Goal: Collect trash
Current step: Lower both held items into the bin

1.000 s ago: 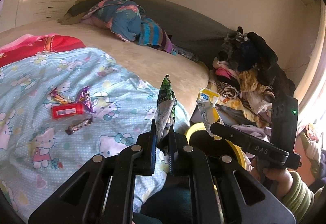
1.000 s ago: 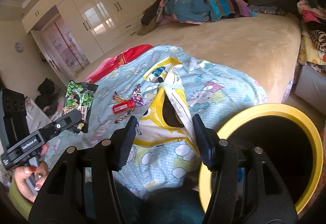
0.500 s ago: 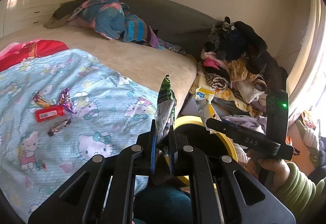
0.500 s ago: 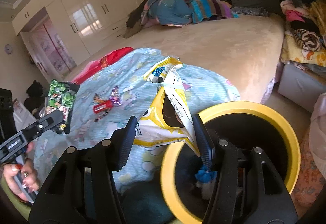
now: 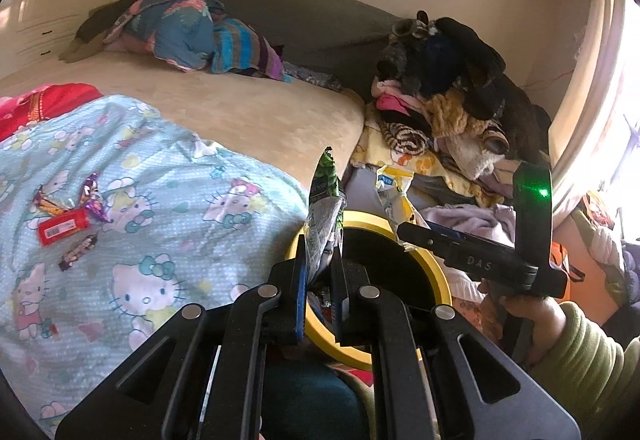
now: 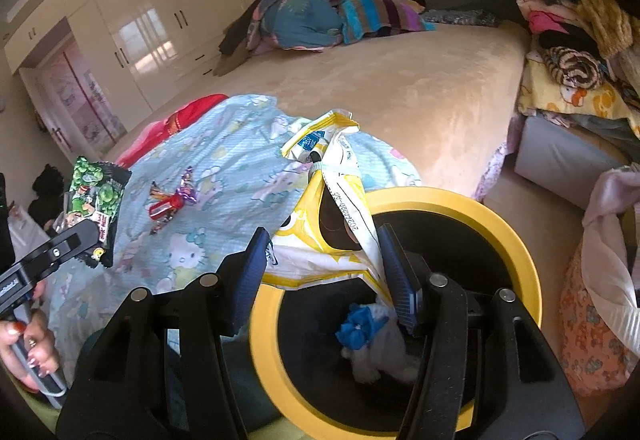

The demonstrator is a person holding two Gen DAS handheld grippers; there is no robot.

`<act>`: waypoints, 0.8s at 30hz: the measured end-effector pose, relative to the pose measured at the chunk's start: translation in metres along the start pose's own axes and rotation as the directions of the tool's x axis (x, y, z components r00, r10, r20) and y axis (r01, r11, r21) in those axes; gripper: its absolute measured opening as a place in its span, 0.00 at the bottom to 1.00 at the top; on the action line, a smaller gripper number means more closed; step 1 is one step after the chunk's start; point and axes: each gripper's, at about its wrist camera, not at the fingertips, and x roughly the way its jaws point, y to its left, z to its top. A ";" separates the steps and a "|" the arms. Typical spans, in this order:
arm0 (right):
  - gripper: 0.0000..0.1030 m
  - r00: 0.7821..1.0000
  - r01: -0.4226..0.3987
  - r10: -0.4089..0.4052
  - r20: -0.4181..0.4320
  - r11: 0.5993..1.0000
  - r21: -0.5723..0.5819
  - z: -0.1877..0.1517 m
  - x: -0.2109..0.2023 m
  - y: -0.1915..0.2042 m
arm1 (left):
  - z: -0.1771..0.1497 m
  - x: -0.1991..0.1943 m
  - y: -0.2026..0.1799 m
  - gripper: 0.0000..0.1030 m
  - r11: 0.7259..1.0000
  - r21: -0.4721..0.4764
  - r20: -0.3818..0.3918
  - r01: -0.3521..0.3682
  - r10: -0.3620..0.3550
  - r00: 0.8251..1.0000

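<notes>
My left gripper [image 5: 320, 272] is shut on a green snack packet [image 5: 326, 207], which stands upright just above the near rim of a yellow-rimmed black bin [image 5: 436, 268]. My right gripper [image 6: 324, 272] is shut on a crumpled yellow and white snack bag [image 6: 332, 240], held over the left part of the bin's rim [image 6: 500, 215]. Blue and white trash [image 6: 368, 336] lies inside the bin. A red packet [image 5: 62, 226] and a few candy wrappers [image 5: 92, 195] lie on the cartoon-cat blanket [image 5: 160, 199]. The green snack packet [image 6: 94, 199] also shows at the left of the right wrist view.
The bin stands on the floor beside the beige bed [image 6: 420, 87]. A heap of clothes [image 5: 448, 91] rises to the right of the bed. Folded bedding [image 6: 320, 15] lies at the bed's far end, with white wardrobes [image 6: 160, 11] behind. A bag [image 6: 608, 280] sits right of the bin.
Both grippers have moved right, away from the blanket and toward the bin. The bin has come under the yellow bag, and its inside now shows. Both grips are unchanged.
</notes>
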 end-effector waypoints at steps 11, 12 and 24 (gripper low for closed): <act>0.47 0.999 0.041 -0.039 -0.029 0.998 0.047 -0.006 0.007 -0.025 | -0.017 0.031 -0.026 0.09 0.998 0.057 -0.072 0.035 -0.031 0.997; 0.47 0.999 0.042 -0.040 -0.035 0.998 0.054 -0.007 0.009 -0.028 | -0.018 0.034 -0.028 0.09 0.997 0.061 -0.078 0.038 -0.033 0.996; 0.47 0.997 0.051 -0.045 -0.060 0.993 0.106 -0.012 0.016 -0.052 | -0.036 0.072 -0.037 0.09 0.996 0.056 -0.165 0.069 -0.059 0.985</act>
